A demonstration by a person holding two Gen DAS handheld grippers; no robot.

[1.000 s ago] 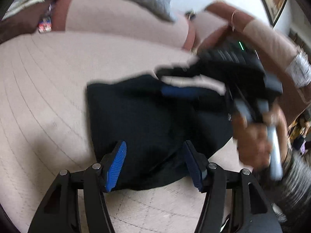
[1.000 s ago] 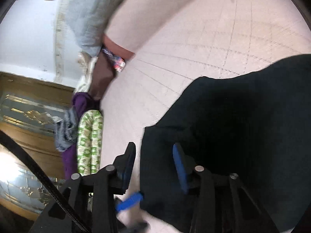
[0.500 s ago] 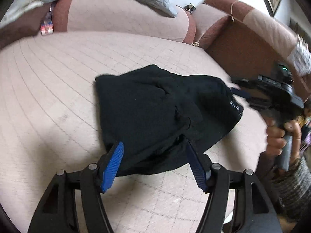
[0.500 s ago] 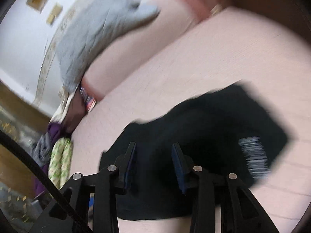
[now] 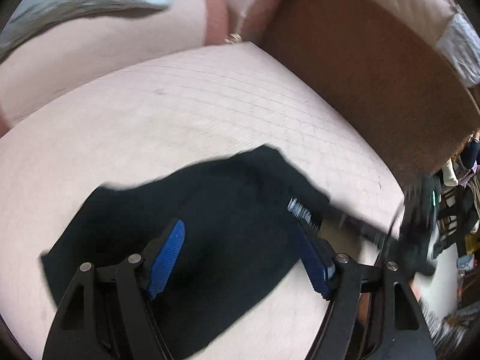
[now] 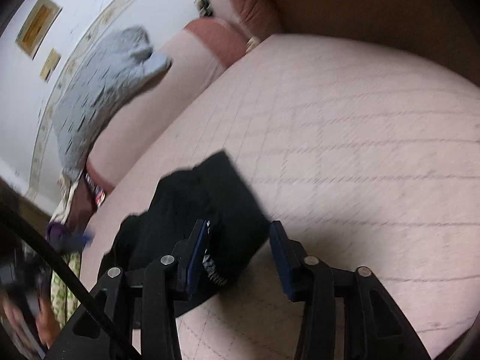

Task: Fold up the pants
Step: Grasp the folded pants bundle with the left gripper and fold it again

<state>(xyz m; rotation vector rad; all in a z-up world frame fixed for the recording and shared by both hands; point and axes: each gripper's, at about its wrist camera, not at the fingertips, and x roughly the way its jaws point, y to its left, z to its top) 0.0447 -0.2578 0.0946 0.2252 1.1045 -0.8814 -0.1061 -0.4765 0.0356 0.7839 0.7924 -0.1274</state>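
Observation:
The black pants [image 5: 222, 219] lie folded into a compact bundle on the pink quilted sofa seat [image 5: 180, 105]. A white printed label shows at their right edge. My left gripper [image 5: 240, 246] is open and empty, its blue pads held above the bundle. In the right wrist view the pants [image 6: 192, 210] lie at lower left on the seat [image 6: 360, 135]. My right gripper [image 6: 240, 249] is open and empty, over the bundle's near right corner. The right gripper also shows blurred at the left wrist view's right edge [image 5: 420, 225].
A grey blanket [image 6: 102, 96] drapes over the sofa back cushion [image 5: 99, 42]. A brown armrest [image 5: 360, 60] borders the seat on the right. Purple and green-patterned clothes [image 6: 63, 270] are piled at the sofa's left end. The seat's front edge is near the pants.
Both grippers have pulled back and swung away from the pants. The right gripper has dropped low to the right in the left wrist view. The pants stay as a folded bundle.

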